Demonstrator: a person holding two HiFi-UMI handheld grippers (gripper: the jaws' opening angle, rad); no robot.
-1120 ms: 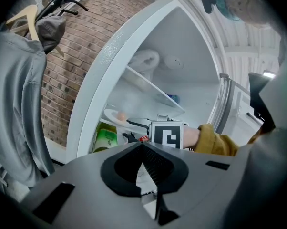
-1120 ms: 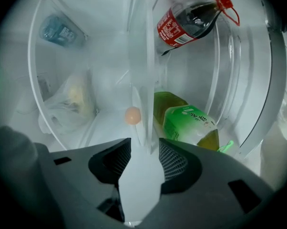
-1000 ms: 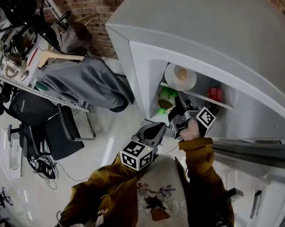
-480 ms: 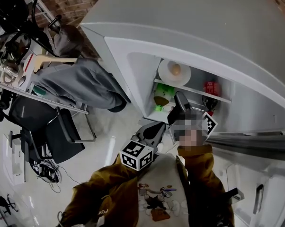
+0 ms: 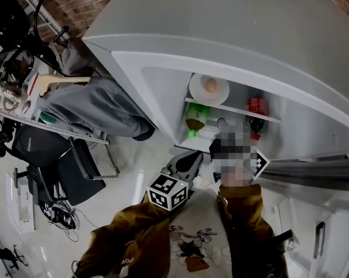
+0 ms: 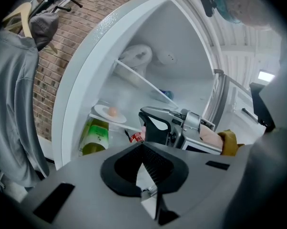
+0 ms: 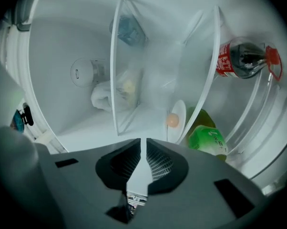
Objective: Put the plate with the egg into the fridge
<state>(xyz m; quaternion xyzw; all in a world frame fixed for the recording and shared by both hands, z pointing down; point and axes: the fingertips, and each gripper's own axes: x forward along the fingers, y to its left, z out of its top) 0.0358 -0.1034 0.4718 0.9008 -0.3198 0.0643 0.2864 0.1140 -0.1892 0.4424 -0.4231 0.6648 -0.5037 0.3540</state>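
The right gripper (image 7: 144, 149) had drawn back since a second before. Its tip was no longer up by the plate (image 5: 195, 92) but lower, near the middle of the head view, well apart from it. Its jaws were closing, down to a narrow slit, with nothing between them.

The plate sat on the glass shelf (image 5: 246, 111) inside the open fridge (image 5: 221, 28), in the upper middle of the head view. The egg (image 5: 210, 85) lay on top of it. Under that shelf stood a green bottle (image 5: 195, 118), and a red-labelled bottle (image 5: 255, 106) stood further right.

The left gripper (image 6: 143, 147) hung low in the frame, close to the person's chest. Its jaws were pressed together and held nothing. In its own view the right gripper crossed the centre, with the plate and egg at middle left.
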